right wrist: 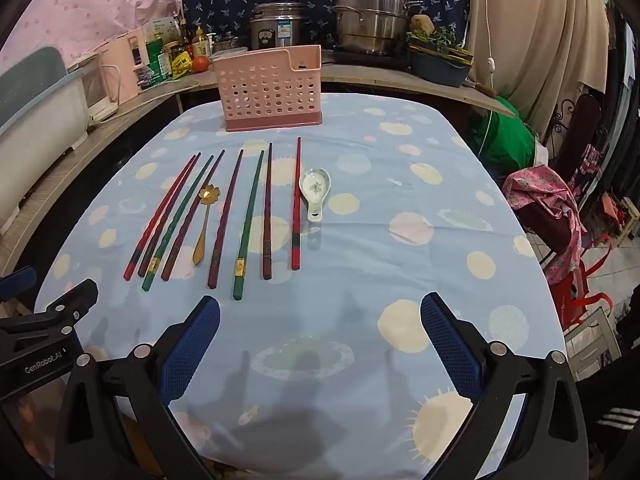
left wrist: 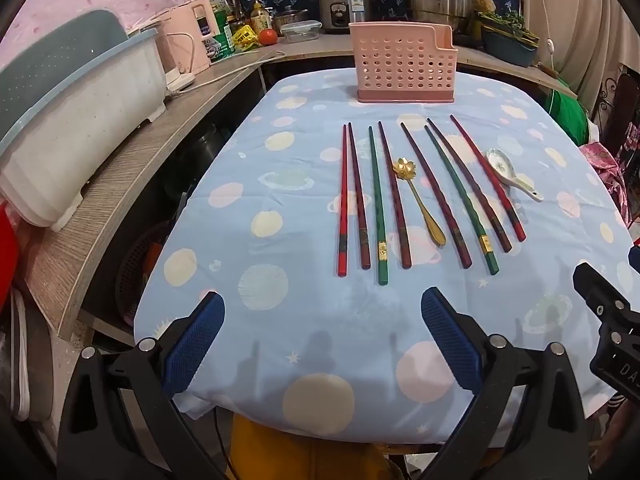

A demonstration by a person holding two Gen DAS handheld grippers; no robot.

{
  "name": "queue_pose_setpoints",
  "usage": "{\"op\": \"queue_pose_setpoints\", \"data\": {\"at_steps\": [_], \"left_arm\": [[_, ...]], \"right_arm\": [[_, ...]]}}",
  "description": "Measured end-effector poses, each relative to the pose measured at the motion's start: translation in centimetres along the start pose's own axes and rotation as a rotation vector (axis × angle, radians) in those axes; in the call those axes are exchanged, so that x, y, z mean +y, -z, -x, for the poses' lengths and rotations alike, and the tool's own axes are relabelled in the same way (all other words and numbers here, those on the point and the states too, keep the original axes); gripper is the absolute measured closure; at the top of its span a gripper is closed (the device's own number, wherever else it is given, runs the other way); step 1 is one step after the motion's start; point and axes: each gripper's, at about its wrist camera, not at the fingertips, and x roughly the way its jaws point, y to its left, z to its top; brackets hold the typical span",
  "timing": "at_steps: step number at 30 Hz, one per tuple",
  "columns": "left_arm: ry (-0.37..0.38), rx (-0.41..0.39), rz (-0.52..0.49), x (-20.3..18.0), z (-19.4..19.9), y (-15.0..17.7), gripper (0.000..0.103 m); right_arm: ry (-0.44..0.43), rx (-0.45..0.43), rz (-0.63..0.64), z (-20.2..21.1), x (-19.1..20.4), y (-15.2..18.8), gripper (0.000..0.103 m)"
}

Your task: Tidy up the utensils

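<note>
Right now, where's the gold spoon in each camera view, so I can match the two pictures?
Left wrist view: the gold spoon lies centre-right, between two dark red chopsticks, its flower bowl toward the pink basket.
Right wrist view: the gold spoon lies left of centre, again among the chopsticks.
Shared landmark: the pink basket stands at the table's far end in both views.

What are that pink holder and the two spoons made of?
The pink holder looks like moulded matte plastic, its walls punched with holes. The gold spoon seems polished metal, glinting, with a flower-shaped bowl. The white spoon looks like glazed ceramic, glossy with a painted motif.
</note>
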Motion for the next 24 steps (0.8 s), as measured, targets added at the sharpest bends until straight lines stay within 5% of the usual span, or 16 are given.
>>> {"op": "queue_pose_setpoints", "data": {"at_steps": [24], "left_arm": [[0.009, 0.018, 0.005, 0.07, -0.68, 0.23, 0.009]], "right_arm": [[0.001, 0.012, -0.007, -0.69, -0.35, 0.21, 0.007]]}}
